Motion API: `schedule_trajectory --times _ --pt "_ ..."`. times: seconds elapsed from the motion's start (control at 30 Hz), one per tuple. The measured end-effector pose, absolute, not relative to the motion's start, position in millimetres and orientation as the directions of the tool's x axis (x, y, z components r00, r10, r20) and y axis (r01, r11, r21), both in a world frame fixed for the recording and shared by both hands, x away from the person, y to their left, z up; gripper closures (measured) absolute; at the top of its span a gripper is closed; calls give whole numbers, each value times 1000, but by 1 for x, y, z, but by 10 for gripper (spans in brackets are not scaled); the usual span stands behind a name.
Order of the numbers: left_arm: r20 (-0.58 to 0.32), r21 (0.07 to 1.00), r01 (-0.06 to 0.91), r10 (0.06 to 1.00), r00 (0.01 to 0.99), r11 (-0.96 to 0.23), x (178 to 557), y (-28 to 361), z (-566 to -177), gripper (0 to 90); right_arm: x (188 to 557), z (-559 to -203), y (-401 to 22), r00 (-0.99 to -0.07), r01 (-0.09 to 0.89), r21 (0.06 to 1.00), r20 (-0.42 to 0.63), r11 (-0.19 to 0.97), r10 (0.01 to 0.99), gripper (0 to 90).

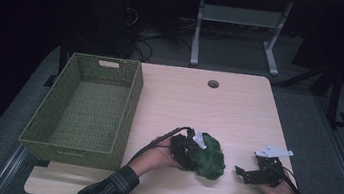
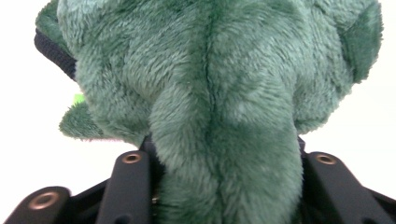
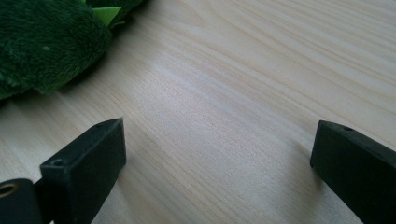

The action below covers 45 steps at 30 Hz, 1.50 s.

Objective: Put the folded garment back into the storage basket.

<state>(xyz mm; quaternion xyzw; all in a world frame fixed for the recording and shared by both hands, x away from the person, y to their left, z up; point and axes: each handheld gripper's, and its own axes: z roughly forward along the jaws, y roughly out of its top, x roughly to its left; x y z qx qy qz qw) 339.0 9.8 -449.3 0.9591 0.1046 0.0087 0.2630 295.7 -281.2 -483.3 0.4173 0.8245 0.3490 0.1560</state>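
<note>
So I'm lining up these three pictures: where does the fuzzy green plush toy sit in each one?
High view: the fuzzy green plush toy lies low and centre on the pale wooden table.
Left gripper view: it fills the frame, pinched between the black jaws.
Right gripper view: top left corner.
Shared landmark: the pale wooden table.

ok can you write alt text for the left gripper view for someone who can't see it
A fuzzy dark green plush toy looms close to the camera, a thick fold of it squeezed between the left gripper's two black jaws, which rise from the bottom edge. A small bright green bit pokes out at the toy's left side, and the background is washed-out white.
</note>
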Motion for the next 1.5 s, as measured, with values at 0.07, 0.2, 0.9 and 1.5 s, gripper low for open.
schedule_trajectory --times 0.07,0.2,0.9,1.5 --pt "-41 507 201 210 977 -838 338 10 -449 583 296 -483 -281 -604 578 705 33 410 796 32" --pt "-52 505 218 223 973 -835 338 11 -447 625 296 -483 -281 -605 578 706 34 409 796 32" --pt "-108 551 283 270 957 -785 345 30 -417 671 296 -483 -281 -604 580 705 35 409 796 32" --pt "-93 567 310 314 945 -763 347 56 -368 665 295 -483 -281 -602 583 703 38 407 797 31"
